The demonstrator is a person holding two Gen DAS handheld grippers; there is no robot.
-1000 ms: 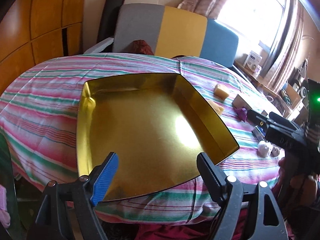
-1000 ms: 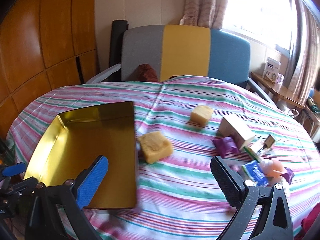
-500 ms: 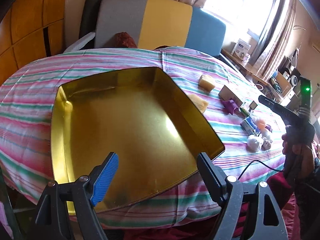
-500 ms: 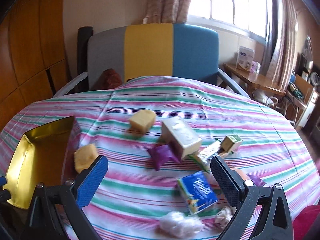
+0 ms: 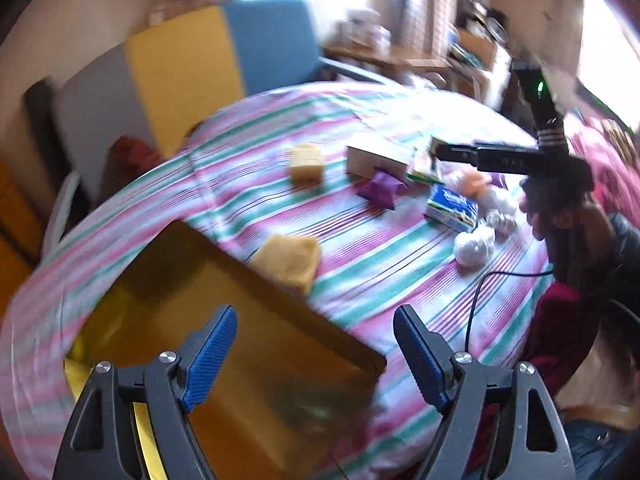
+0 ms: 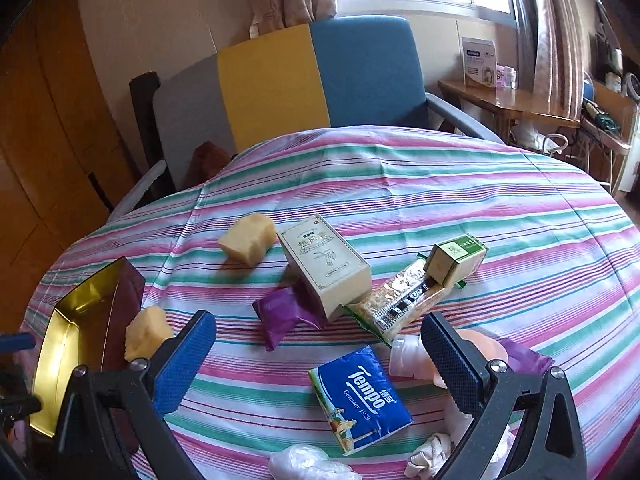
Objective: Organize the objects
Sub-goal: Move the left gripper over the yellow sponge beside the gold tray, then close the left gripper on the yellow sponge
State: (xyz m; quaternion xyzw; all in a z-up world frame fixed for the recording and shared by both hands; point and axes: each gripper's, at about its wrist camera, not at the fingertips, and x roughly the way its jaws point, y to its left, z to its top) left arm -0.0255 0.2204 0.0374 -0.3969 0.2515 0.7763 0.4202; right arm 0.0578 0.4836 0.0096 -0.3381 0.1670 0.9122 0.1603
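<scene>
Two sponges | cream box | tissue pack beside gold tray

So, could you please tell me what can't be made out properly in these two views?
- Left wrist view: the whole frame is motion-blurred, so the print on the beige box is unreadable.
- Right wrist view: the peach-coloured object is largely hidden behind a finger of the right gripper; what it is cannot be told.
- Right wrist view: the white crumpled wads are cut off by the bottom edge.
- Right wrist view: most of the gold tin lies behind the gripper body.
</scene>
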